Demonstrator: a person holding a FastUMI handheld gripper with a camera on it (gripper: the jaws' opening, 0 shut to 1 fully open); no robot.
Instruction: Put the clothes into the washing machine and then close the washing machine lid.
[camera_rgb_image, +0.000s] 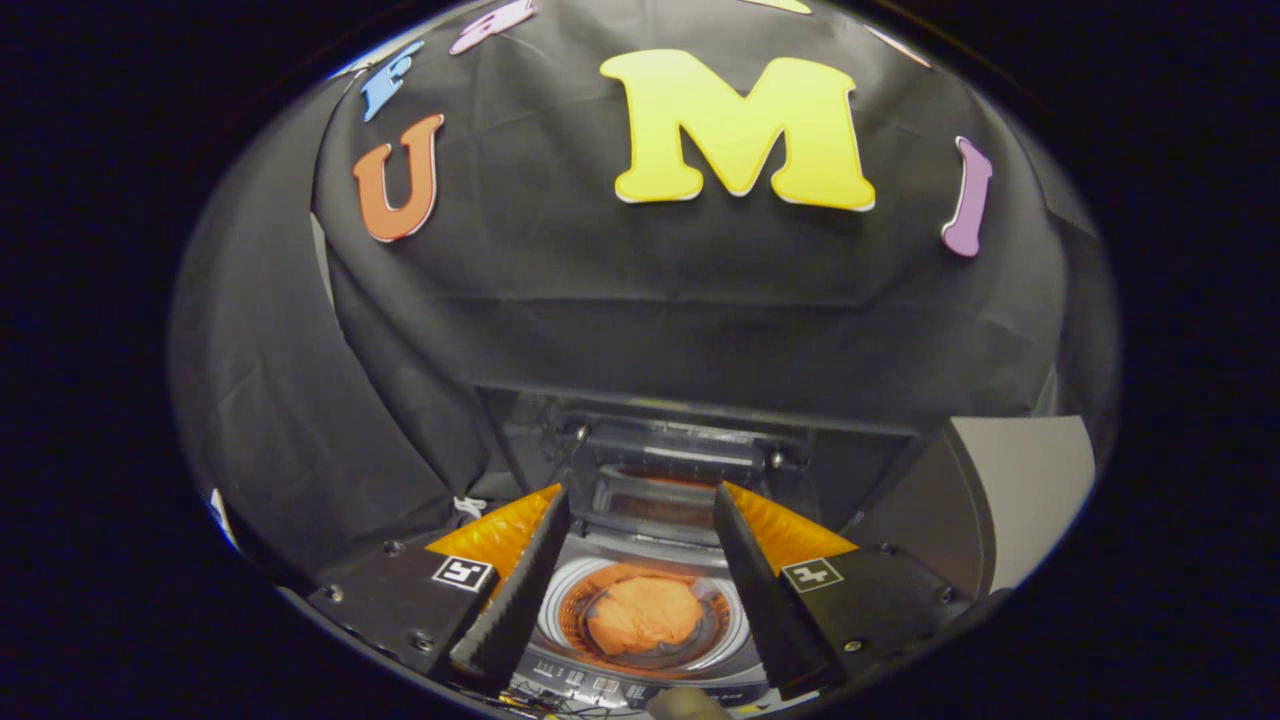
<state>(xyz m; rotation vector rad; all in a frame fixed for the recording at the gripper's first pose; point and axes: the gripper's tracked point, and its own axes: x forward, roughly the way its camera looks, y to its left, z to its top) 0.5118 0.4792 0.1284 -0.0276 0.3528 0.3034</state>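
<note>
Black cloth (640, 300) forms the booth wall and hangs in folds behind and to the side of the appliance, taking up most of the scene beyond the fingers. At the far right a pale grey panel (1030, 490) with a curved dark edge stands beside the cloth.

The washing machine (650, 560) sits low in the scene, seen from above. Its lid (670, 450), a dark hinged panel with a window, stands raised at the back of the machine, tilted up against the cloth, so the top opening is uncovered. A reddish reflection shows in the lid's window.

The drum (715, 625) appears as a round opening with a light rim and an orange perforated inner wall. A row of small control markings (590, 682) runs along the near edge of the machine, too small to make out.

The clothes (642, 613), a bunched orange bundle, lie inside the drum, near its middle, framed between the two fingers and below them.

The gripper (640, 505) hangs over the machine with its two fingers spread well apart, one on either side of the drum opening. Nothing lies between them; they touch neither the clothes nor the lid. Each finger mount carries a small square black-and-white marker (462, 573).
</note>
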